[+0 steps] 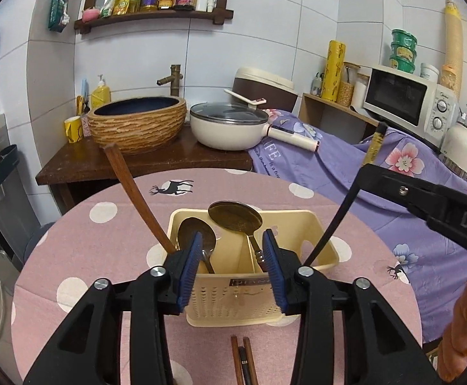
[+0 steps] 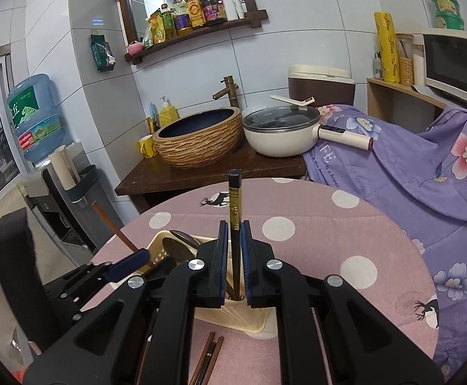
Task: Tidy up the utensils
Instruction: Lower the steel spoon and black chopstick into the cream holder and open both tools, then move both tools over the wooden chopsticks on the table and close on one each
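A cream utensil caddy (image 1: 310, 224) stands on the pink dotted tablecloth. It holds two metal spoons (image 1: 235, 216) and a brown wooden chopstick (image 1: 130, 192) leaning left. My left gripper (image 1: 231, 256) is open and empty, just in front of the caddy's near wall. My right gripper (image 2: 233, 256) is shut on a black chopstick (image 2: 234, 199) with a gold band, held upright over the caddy (image 2: 233, 316). In the left wrist view that chopstick (image 1: 339, 221) has its lower end in the caddy's right compartment. Several more chopsticks (image 1: 243, 359) lie on the cloth in front of the caddy.
Behind the round table (image 1: 73, 240) a dark wooden stand carries a woven basin (image 1: 137, 125) and a cream lidded pan (image 1: 230, 125). A purple floral cloth (image 1: 377, 173) covers the counter at the right, with a microwave (image 1: 406, 99) above. A water dispenser (image 2: 37, 118) stands left.
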